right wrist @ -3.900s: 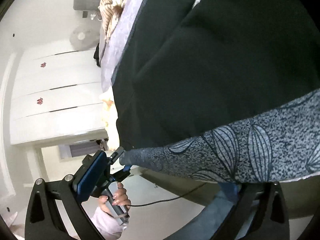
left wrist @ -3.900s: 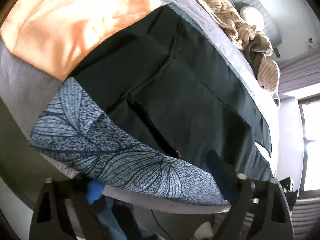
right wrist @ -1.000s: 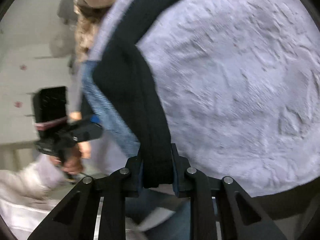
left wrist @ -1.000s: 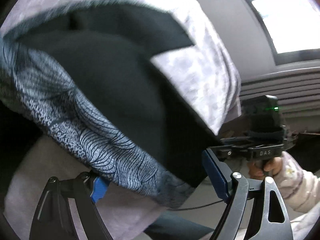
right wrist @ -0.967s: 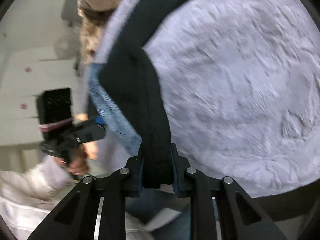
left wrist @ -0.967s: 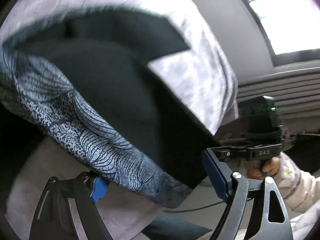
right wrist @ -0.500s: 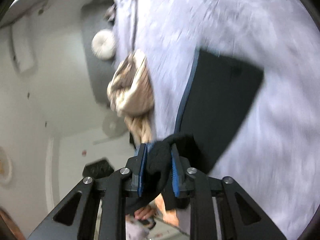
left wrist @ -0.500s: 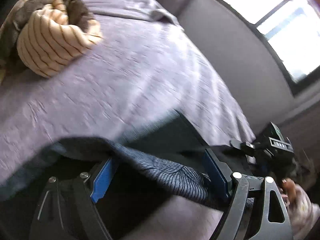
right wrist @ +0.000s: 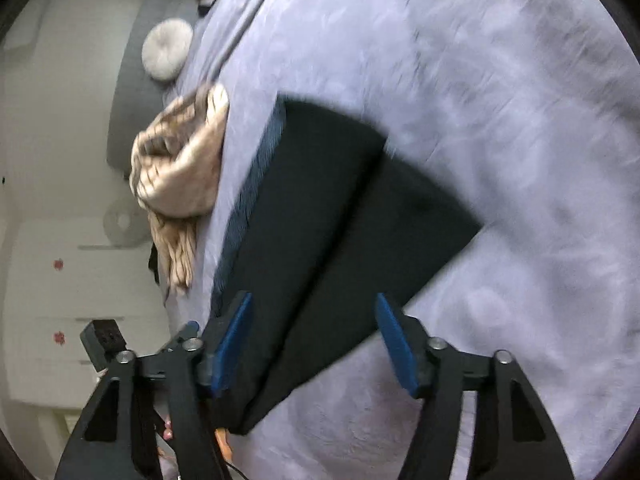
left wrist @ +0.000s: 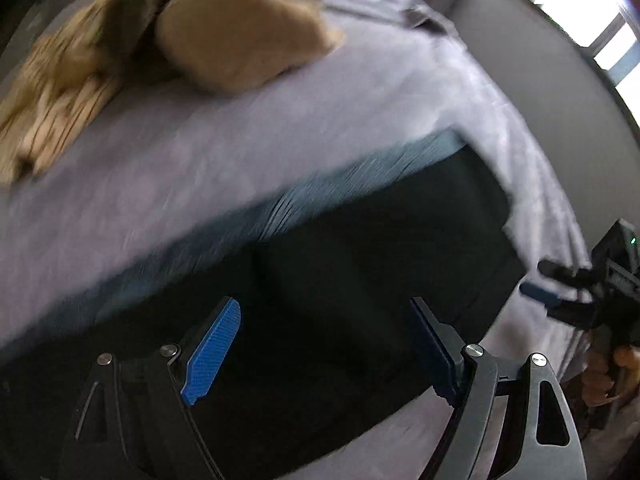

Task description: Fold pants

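Both my left hand-held gripper (left wrist: 324, 354) and right hand-held gripper (right wrist: 314, 346) hung released, jaws spread and grasping nothing, just above the folded pants (right wrist: 340, 248) lying on the bed (right wrist: 500, 120). I judged that a blue pad (right wrist: 232, 340) catching the near edge as I lifted could drag the top layer and undo the fold. In the right view the pants' long axis ran from six toward twelve o'clock, the patterned band (right wrist: 250, 196) along their nine o'clock side.
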Tool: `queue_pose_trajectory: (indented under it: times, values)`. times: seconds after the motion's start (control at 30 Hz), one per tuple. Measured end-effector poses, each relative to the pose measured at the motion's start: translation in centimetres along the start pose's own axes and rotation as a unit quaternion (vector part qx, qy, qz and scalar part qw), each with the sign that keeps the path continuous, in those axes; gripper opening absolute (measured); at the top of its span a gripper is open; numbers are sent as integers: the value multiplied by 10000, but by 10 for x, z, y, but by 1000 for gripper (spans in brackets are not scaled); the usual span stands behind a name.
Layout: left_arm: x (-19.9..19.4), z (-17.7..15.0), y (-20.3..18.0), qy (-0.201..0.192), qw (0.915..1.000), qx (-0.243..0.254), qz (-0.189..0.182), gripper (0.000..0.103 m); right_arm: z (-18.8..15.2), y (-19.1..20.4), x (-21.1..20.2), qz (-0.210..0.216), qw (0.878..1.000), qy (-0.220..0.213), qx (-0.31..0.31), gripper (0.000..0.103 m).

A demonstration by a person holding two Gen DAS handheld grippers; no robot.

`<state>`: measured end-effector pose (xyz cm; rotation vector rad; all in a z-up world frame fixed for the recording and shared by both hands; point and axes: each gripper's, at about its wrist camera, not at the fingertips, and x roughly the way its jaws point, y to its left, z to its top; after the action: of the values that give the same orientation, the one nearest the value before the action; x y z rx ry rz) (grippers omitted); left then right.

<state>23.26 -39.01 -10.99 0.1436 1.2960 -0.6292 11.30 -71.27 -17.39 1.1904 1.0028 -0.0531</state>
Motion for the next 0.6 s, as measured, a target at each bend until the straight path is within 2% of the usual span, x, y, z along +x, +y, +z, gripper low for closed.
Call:
queue_pose_trajectory:
  times: [0.1,0.23,0.27,0.3,0.37,0.43,0.5,0.6]
  values:
    - [6,-24,13,162,9995,-272,79,85,1,6,28,255,9996,7,-70,56]
    - [13,-42,24,276,9986,-432,153,85,6,4,58,115,9999,93,-11,55]
    - [12,-46,26,290,9984,-445,178,85,10,4,68,79,9999,76,57,40]
    - [11,-49,27,293,9983,-461,205,85,9,0,67,66,9999,85,100,7]
    - [2,-53,29,282,9984,-476,149,85,8,4,65,218,9989,74,406,8]
    - [-8,-58,32,259,9988,-420,45,85,0,9,48,460,9980,85,423,8]
    - [-15,-66,33,275,9992,-287,73,85,-15,10,35,462,9980,171,403,8]
    - [-8,-79,39,538,9980,-295,143,85,-28,-9,41,-254,9984,455,201,11]
